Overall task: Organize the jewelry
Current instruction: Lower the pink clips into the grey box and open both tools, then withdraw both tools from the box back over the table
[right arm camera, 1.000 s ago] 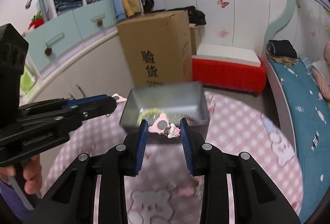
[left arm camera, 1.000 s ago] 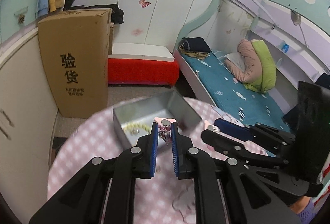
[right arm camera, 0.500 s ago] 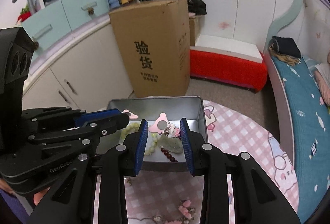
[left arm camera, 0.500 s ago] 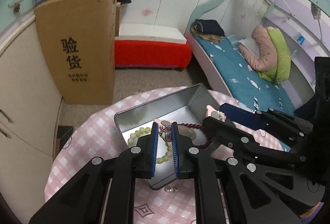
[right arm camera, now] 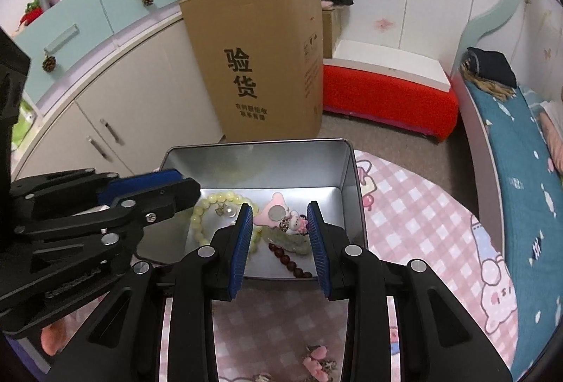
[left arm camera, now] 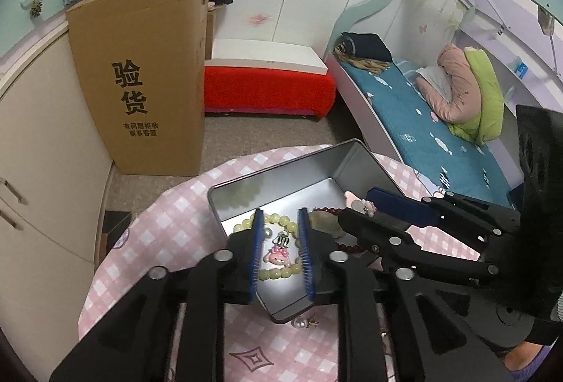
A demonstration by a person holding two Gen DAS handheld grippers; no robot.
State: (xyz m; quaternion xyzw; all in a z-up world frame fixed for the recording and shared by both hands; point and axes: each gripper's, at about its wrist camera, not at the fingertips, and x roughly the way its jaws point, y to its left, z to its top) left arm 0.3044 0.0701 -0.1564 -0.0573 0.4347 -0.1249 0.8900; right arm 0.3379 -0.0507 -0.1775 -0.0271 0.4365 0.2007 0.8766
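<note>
Already we fill open silver metal tin (left arm camera: 355, 167): left gripper (left arm camera: 280, 250) jaws just opening, pink bunny charm (left arm camera: 278, 255) loose between; right gripper (right arm camera: 279, 234) clamps pink bow clip (right arm camera: 278, 215) above tin; pearl earring (left arm camera: 302, 323) waits below left fingers (left arm camera: 255, 255).

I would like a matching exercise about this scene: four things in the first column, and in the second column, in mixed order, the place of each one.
Column 1
1. green bead bracelet
2. cardboard box
3. pink charm with a round silver disc
4. folded dark clothes

Column 2
A. on the bed
B. between the fingers of the right gripper
C. lying inside the metal tin
D. standing on the floor

Pairs: 1-C, 2-D, 3-B, 4-A
</note>
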